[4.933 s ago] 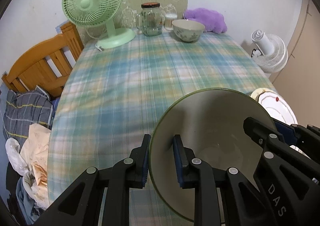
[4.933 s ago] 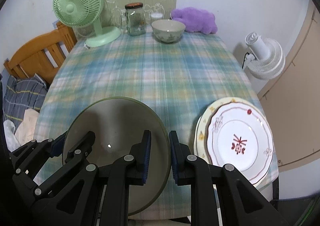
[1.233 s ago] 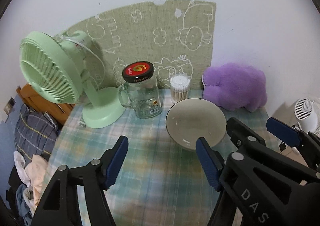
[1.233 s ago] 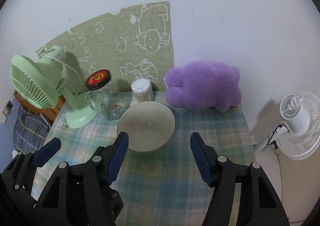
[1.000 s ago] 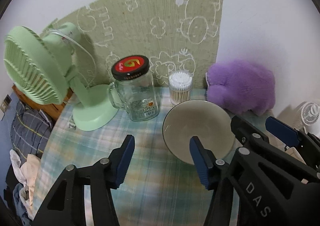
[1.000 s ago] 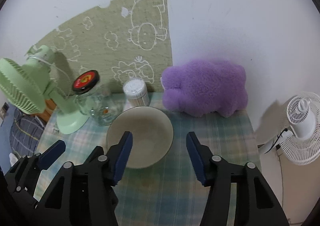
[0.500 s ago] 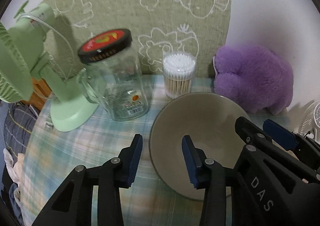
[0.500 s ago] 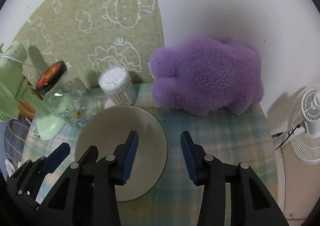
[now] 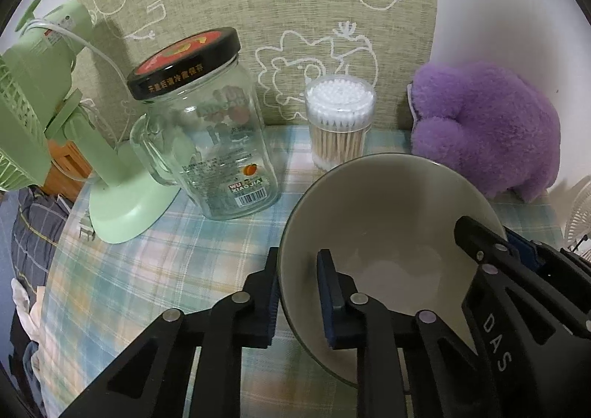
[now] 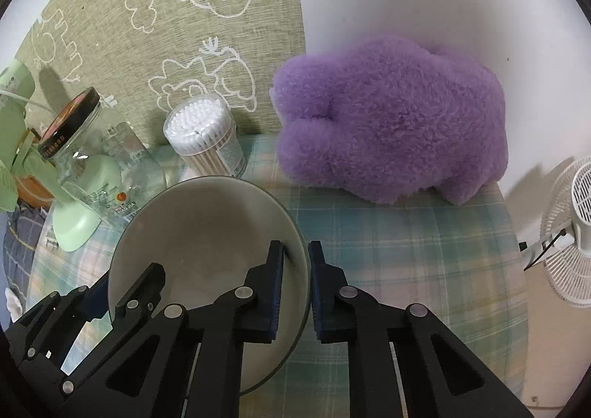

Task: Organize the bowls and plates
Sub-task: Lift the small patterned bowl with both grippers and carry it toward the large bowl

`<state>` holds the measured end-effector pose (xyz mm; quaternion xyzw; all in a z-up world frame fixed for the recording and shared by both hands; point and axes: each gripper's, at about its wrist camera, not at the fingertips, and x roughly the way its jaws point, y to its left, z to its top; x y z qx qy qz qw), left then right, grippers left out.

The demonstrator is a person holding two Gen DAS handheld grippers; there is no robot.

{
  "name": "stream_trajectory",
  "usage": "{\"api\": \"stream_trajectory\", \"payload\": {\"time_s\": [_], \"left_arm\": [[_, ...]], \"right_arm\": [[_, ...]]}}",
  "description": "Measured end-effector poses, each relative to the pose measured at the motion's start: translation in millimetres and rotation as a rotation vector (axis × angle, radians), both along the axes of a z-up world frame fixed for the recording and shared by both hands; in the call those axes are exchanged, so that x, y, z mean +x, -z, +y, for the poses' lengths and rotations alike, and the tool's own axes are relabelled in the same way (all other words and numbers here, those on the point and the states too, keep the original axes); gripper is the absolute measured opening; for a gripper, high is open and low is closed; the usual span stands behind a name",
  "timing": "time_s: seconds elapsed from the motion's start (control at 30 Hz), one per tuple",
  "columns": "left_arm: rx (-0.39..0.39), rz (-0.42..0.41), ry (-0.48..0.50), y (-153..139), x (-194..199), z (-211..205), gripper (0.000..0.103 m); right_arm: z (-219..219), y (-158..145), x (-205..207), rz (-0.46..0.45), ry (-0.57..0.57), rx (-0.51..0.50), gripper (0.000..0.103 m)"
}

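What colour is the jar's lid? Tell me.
Black rim, red top; the jar's lid shows best in the left wrist view.

I'm working in somebody's home, at a table under a plaid tablecloth [image 9: 155, 270] pushed against a white wall. Ordinary household clutter shows it: a green desk fan [image 9: 55, 122], a glass jar [image 9: 210, 144], a tub of cotton swabs [image 9: 340, 122], a purple plush toy [image 10: 391, 115], and a cartoon-printed cloth [image 9: 280, 11] hung behind. Clothes [image 9: 33, 229] are heaped beside the table, and a white fan [image 10: 576, 233] stands nearby.
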<state>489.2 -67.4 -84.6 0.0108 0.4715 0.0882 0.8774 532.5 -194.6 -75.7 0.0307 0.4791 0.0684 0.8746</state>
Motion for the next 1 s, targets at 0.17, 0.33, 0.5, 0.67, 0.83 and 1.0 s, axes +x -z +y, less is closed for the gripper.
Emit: {"api": "stream_trajectory", "payload": {"time_s": [0.17, 0.33, 0.5, 0.67, 0.83, 1.0], "left_arm": [[-0.002, 0.014, 0.004, -0.7, -5.8, -0.7, 0.014], [-0.010, 0.023, 0.004, -5.8, -16.8, -0.5, 0.015], [-0.022, 0.025, 0.011, -16.4, -32.4, -2.3, 0.015], [-0.031, 0.012, 0.019, -31.5, -54.5, -5.0, 0.015], [-0.038, -0.003, 0.028, -48.4, -78.1, -5.9, 0.015], [-0.073, -0.012, 0.028, -63.1, -102.6, -3.6, 0.015]], "right_arm": [[0.7, -3.1, -5.6, 0.006, -0.004, -0.013, 0.016], [-2.5, -10.5, -16.8, 0.002, -0.007, -0.020, 0.016], [-6.7, -21.8, -34.3, 0.004, -0.005, -0.022, 0.016], [-9.8, -37.7, -54.8, -0.008, 0.001, -0.037, 0.016], [-13.2, -55.2, -79.5, -0.021, 0.009, -0.034, 0.016], [-10.7, -75.6, -108.5, -0.040, 0.020, -0.041, 0.016]]}}
